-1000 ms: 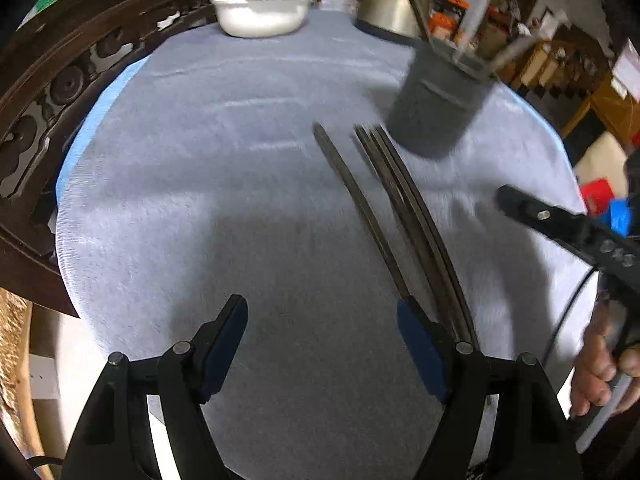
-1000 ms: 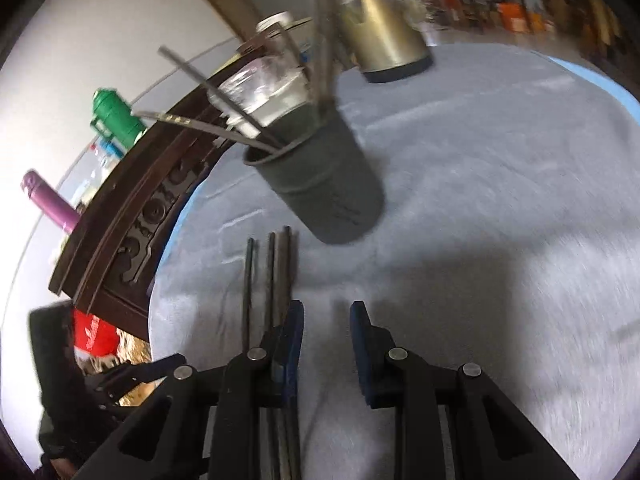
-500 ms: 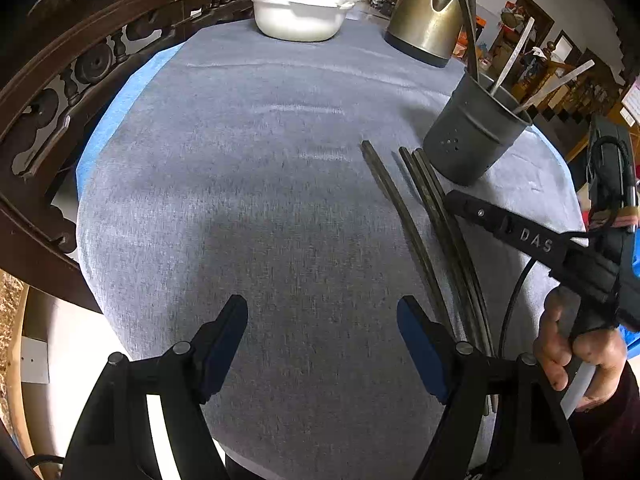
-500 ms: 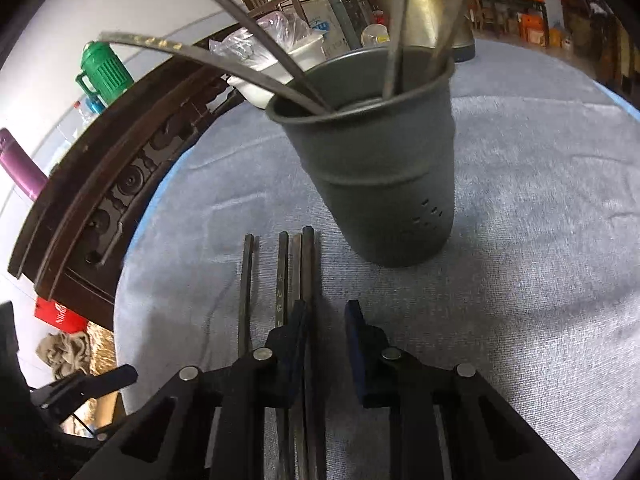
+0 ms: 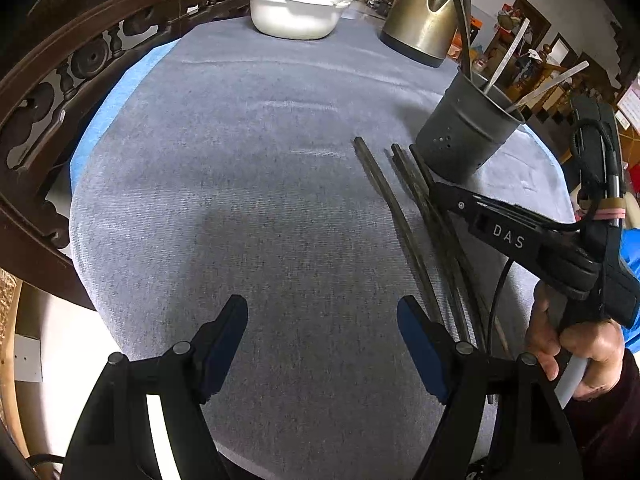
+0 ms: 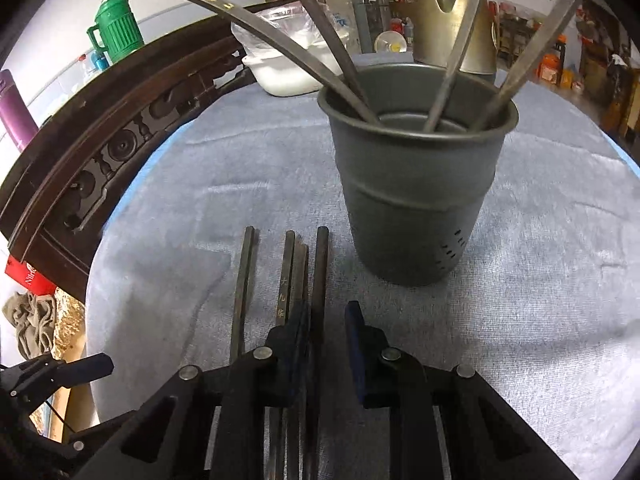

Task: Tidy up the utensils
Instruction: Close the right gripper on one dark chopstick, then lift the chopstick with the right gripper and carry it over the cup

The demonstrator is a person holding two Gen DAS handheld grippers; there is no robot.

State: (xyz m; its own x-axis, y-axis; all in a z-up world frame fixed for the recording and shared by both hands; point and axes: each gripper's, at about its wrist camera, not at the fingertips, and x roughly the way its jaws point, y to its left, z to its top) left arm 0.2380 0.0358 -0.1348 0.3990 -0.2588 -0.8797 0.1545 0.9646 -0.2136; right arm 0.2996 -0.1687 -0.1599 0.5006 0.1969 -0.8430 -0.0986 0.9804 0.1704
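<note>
Four dark chopsticks [image 6: 288,276] lie side by side on the grey-clothed tabletop [image 5: 240,208], just left of the grey utensil cup [image 6: 416,204] that already holds several more. The right gripper [image 6: 328,332] has its jaws narrowed and just been closing around the rightmost chopstick [image 6: 321,264], pads not yet pressing it. The left gripper [image 5: 322,344] hangs nearby, jaws spread wide over bare cloth.
</note>
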